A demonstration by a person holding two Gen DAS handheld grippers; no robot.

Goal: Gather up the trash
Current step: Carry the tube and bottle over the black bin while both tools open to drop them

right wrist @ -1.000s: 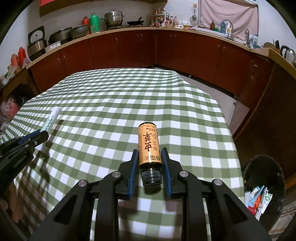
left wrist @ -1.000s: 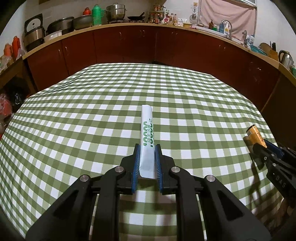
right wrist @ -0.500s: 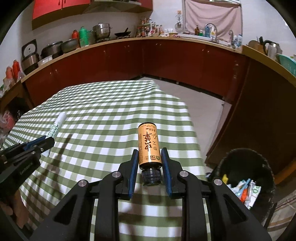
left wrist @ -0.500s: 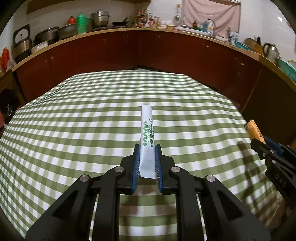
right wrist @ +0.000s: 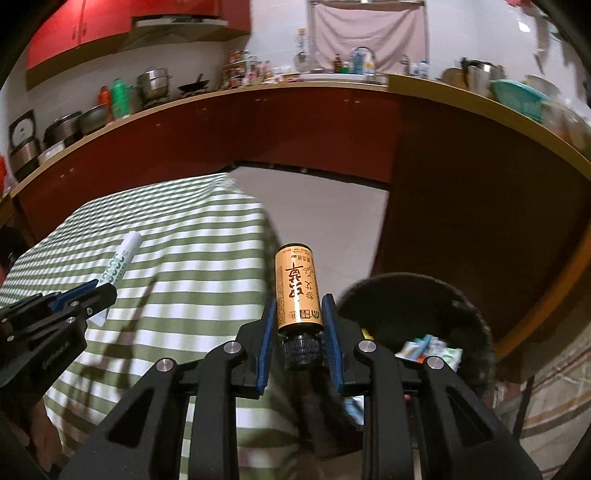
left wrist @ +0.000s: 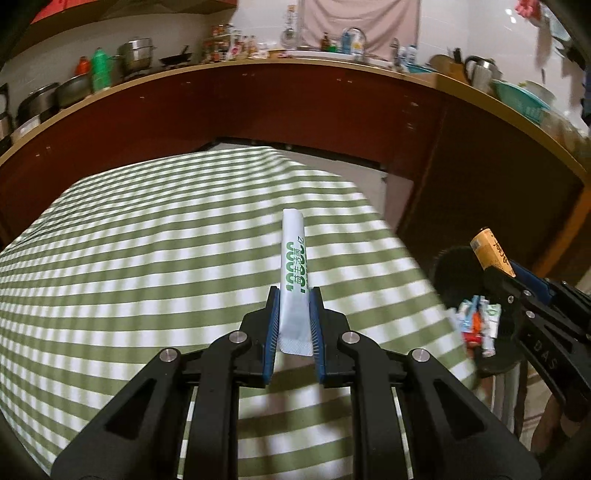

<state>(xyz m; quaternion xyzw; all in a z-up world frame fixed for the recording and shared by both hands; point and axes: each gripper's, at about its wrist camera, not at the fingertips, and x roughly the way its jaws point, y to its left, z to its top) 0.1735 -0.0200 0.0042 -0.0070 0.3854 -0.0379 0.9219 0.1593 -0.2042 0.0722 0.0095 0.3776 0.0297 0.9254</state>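
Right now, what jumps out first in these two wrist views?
The left gripper is shut on a white sachet with green print, held over the green-checked tablecloth. The right gripper is shut on a small golden bottle, black cap toward the camera. Just right of the table's edge, a black trash bin already holds colourful wrappers.

A table under a green-and-white checked cloth [left wrist: 155, 266] fills the middle of the kitchen. Behind it a curved run of dark red-brown cabinets [right wrist: 303, 129] carries a pale worktop crowded with steel pots [right wrist: 153, 86], a green bottle [left wrist: 99, 74], a wok [right wrist: 194, 86] and small jars [right wrist: 247, 72]. Red wall cupboards [right wrist: 74, 26] hang above; a pinkish cloth [right wrist: 369, 33] hangs over the sink tap [right wrist: 364, 53]
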